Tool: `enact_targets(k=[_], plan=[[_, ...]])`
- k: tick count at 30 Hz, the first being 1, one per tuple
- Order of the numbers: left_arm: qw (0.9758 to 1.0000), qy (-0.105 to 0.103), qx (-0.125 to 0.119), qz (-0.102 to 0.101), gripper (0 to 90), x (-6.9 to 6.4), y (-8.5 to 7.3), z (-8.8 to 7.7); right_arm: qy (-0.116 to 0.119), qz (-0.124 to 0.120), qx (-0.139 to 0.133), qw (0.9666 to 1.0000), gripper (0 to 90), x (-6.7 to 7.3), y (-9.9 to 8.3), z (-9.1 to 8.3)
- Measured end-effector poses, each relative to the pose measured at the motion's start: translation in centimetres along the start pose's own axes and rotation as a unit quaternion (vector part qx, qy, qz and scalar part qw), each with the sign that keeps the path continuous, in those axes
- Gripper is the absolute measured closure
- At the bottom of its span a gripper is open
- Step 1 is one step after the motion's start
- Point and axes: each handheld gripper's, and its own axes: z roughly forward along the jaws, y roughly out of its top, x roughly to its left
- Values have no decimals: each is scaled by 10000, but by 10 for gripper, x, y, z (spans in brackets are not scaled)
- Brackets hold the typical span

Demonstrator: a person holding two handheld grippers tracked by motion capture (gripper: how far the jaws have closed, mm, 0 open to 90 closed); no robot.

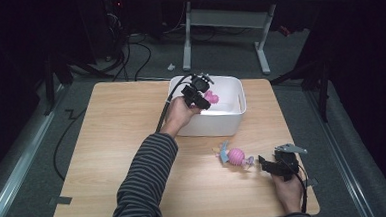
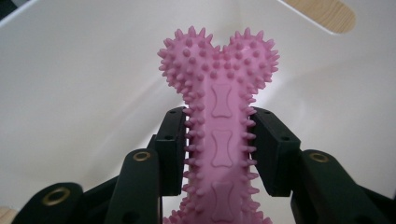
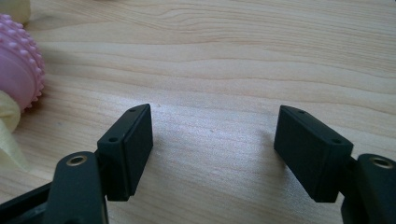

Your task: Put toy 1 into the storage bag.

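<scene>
A pink spiky bone toy [image 2: 219,116] stands between the jaws of my left gripper [image 2: 218,140], which is shut on its shaft. In the high view that left gripper [image 1: 204,99] hangs inside the white bin [image 1: 231,120] with the bone toy [image 1: 211,97] poking out of it. A second toy, a pink spiky ball with blue and yellow ribbons [image 1: 236,157], lies on the wooden table in front of the bin. My right gripper [image 1: 262,164] rests on the table just right of that ball toy, open with nothing between its jaws. The ball toy [image 3: 18,74] sits at the left edge of the right gripper view, with the right gripper [image 3: 214,149] over bare wood.
The wooden table [image 1: 122,142] has free room to the left of the bin. A black cable [image 1: 167,105] trails from the left gripper across the table. Beyond the table stands a desk frame [image 1: 224,21] on a grey floor with cables.
</scene>
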Motion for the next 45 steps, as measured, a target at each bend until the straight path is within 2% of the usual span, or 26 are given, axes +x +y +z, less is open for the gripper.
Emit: enact_targets(k=[8,12,15,19,26,30,38,40,45], plan=[[10000,-3,87,19,577,-1,-1,2,-4,3,-10,10000,285,0,0,0],[9999,0,102,-34,568,-1,-1,3,-4,5,-10,10000,285,0,0,0],[9999,-24,23,-114,482,0,-1,0,-3,3,-10,10000,285,0,0,0],[9999,118,-14,-3,435,-3,0,-7,4,-14,-1,10000,283,0,0,0],[9992,158,-375,21,386,-7,-1,-36,5,-26,-3,10000,283,0,0,0],[9980,134,-609,-42,376,-6,-7,-55,2,-25,-13,10000,283,0,0,0],[9964,371,-760,-53,369,-6,-34,-82,6,-31,-13,10000,283,0,0,0],[9954,394,-868,-110,366,-4,-45,-92,5,-31,-13,10000,283,0,0,0],[9933,367,-1068,-254,366,0,-58,-104,5,-32,-14,10000,283,0,0,0]])
